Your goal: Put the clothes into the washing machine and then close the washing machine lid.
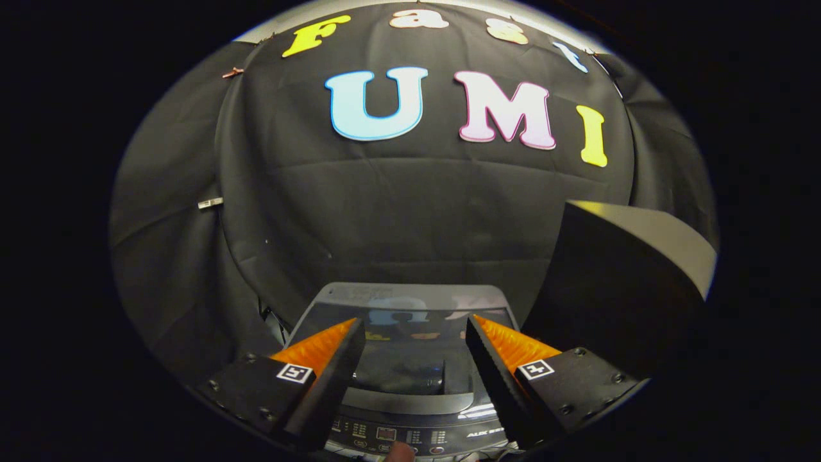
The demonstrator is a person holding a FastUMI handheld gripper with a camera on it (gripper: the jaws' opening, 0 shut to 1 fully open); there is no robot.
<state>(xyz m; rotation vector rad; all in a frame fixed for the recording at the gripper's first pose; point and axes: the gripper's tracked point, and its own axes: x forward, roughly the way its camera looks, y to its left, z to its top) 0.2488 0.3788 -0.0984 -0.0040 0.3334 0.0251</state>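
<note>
Washer (410,420): sitting low at 6 o'clock, beyond the fingers, its control panel facing the camera.
Box (616,282): a dark block standing at 3 o'clock, beside the washer.
Lid (404,314): lying shut, its glass reflecting the wall, so it is probably blocking loading.
Gripper (415,337): hovering above the lid, fingers spread wide and gripping nothing, likely staying ready.
Clothes: I cannot tell where they are lying.
</note>
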